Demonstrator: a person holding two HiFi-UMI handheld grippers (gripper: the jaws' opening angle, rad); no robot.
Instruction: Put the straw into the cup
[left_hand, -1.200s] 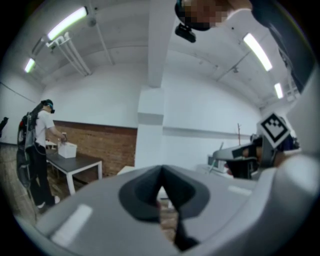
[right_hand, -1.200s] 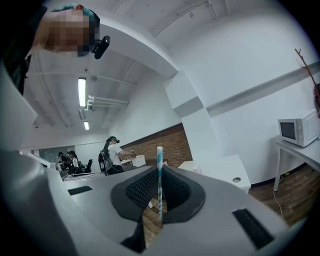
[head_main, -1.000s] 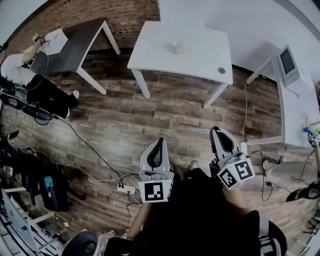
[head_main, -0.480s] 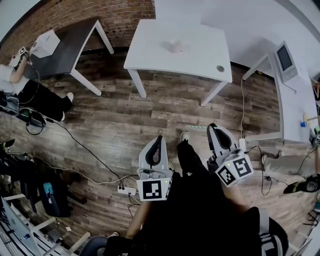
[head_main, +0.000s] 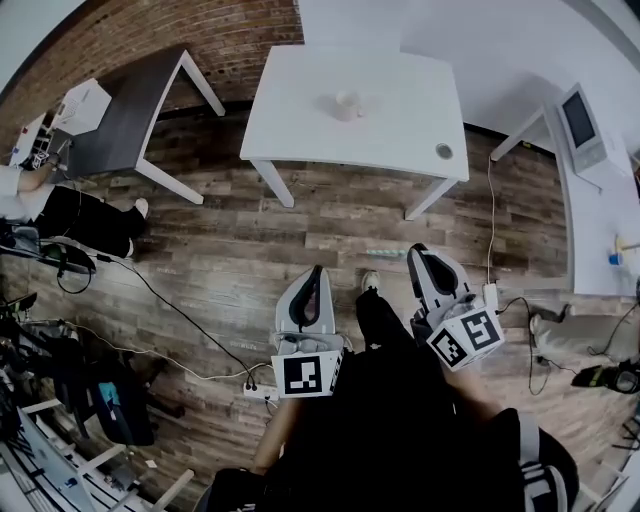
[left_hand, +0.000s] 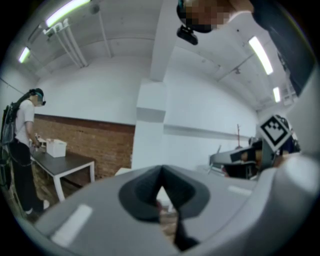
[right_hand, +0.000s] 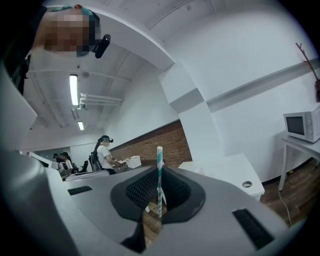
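The left gripper (left_hand: 161, 172), at 6 o'clock, has its jaws together on nothing. Beside it, the right gripper (right_hand: 159, 175) clamps a teal-striped straw (right_hand: 159, 165), whose long axis runs 12 to 6 in that gripper's view. Far off at 12 o'clock, the cup (head_main: 345, 103) stands on a white table (head_main: 400, 125); its contents cannot be made out.

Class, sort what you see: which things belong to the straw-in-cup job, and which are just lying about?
Job: straw, held in the shut right gripper; cup on the white table.
Lying about: microwave, grey table, power strip.
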